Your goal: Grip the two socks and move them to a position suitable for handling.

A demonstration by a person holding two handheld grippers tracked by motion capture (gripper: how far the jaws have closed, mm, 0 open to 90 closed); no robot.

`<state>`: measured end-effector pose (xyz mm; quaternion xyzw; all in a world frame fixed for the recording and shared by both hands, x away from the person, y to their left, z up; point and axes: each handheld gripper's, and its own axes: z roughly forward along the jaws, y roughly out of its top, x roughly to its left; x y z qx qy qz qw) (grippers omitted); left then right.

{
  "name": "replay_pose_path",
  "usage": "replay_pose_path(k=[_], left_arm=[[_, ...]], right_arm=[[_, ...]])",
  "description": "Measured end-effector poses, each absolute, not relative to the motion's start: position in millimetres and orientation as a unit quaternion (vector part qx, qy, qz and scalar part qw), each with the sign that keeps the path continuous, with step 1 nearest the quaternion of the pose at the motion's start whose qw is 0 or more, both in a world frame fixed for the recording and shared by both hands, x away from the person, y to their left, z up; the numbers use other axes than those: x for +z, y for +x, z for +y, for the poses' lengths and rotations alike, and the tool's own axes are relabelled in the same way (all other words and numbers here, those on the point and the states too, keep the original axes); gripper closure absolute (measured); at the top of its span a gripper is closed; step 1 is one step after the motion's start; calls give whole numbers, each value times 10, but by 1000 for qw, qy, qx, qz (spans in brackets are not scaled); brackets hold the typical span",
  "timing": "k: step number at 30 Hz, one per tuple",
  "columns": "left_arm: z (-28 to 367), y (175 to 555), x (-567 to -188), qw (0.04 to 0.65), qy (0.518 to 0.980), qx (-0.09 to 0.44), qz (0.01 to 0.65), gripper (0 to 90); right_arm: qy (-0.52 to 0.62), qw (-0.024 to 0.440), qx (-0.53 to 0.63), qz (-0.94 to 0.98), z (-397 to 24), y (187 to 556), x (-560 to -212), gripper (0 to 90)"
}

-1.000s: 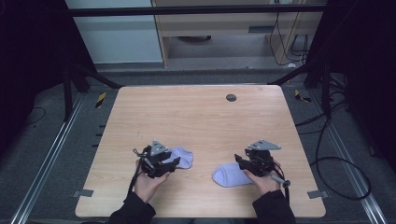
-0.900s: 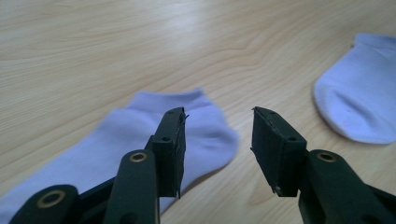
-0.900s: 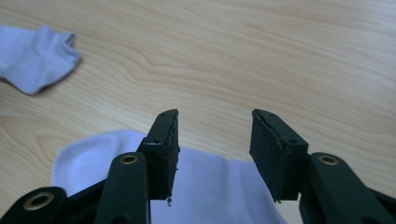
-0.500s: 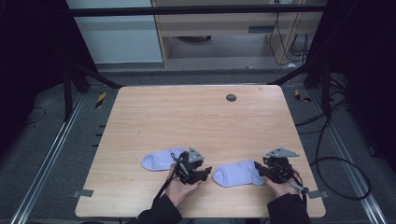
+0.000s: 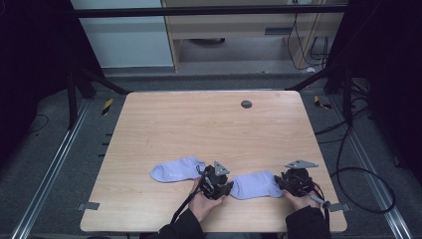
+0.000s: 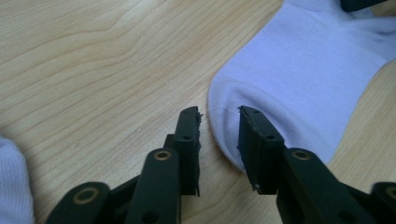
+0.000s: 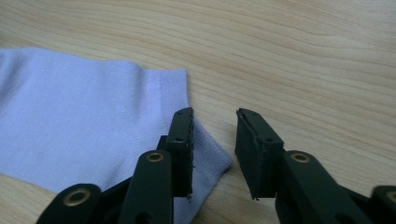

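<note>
Two pale lilac socks lie flat near the table's front edge. The left sock lies free, and its edge shows in the left gripper view. The right sock stretches between my two grippers. My left gripper is at its toe. Its jaws have just been closing, with the toe's rim between them and a gap still showing. My right gripper is at the cuff. Its jaws have also just been closing, with the cuff's corner partly between them but not pinched.
A small dark round disc sits near the far edge of the wooden table. Black frame posts stand at the table's corners. Cables run over the floor on the right.
My left hand left the left sock and moved right to the right sock's toe. My right hand shifted right to its cuff. Both hands sank toward the table.
</note>
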<state>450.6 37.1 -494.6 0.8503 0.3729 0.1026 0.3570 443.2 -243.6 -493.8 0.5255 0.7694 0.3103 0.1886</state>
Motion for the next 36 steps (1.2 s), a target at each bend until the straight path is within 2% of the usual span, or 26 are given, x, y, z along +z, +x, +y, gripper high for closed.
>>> replay_pose_path(k=[4, 8, 10, 20, 27, 36], left_arm=[[364, 4504, -4945, 353, 851, 106, 374, 770], [353, 4510, -4938, 349, 852, 103, 376, 863], [341, 4510, -4932, 349, 853, 101, 374, 882], [571, 4490, -4735, 364, 851, 96, 366, 890], [967, 4425, -4586, 359, 852, 100, 367, 890], [1363, 4331, -4675, 338, 852, 108, 385, 889]], right_arm=[[527, 181, 311, 770, -2428, 4437, -4936, 742], [528, 173, 312, 770, -2406, 4435, -4921, 839], [528, 173, 315, 770, -2403, 4430, -4904, 882], [510, 161, 346, 771, -2304, 4315, -4708, 892], [477, 143, 375, 782, -1977, 4230, -4597, 893], [452, 124, 375, 800, -1546, 4217, -4664, 893]])
